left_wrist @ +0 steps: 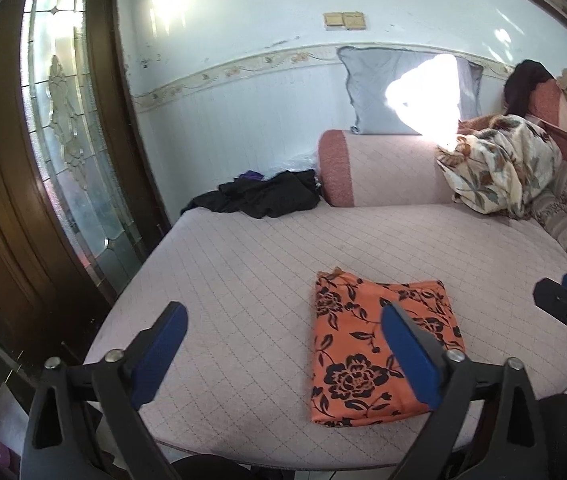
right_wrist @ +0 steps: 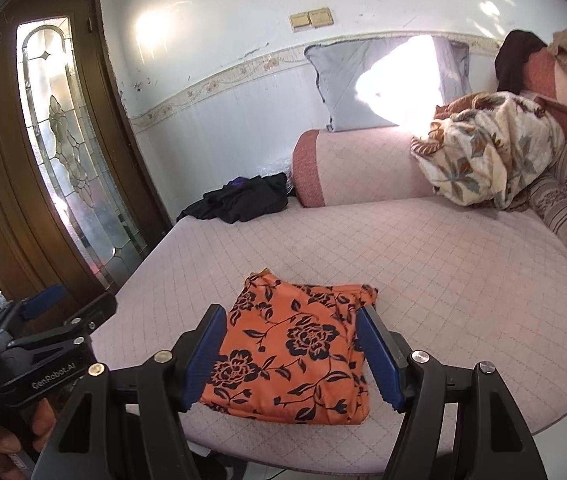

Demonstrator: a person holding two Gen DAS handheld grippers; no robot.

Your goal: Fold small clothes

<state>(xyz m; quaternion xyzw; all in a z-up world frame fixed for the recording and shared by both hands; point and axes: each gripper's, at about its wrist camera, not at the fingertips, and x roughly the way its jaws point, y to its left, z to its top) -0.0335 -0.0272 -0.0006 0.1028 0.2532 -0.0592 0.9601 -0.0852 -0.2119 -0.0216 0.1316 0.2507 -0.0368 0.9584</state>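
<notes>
The left tool (left_wrist: 283,320) hung with its 2 blue pads spread wide, gripping nothing. The right tool (right_wrist: 291,320) was likewise parted, its pads flanking the folded orange floral garment (right_wrist: 295,352) without touching it. That garment lay flat near the front edge of the pink quilted bed (right_wrist: 443,264). Dark clothes (right_wrist: 239,200) sat heaped at the far corner.

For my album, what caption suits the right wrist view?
Open right tongs hover over a folded orange floral garment on a quilted pink sofa.
</notes>
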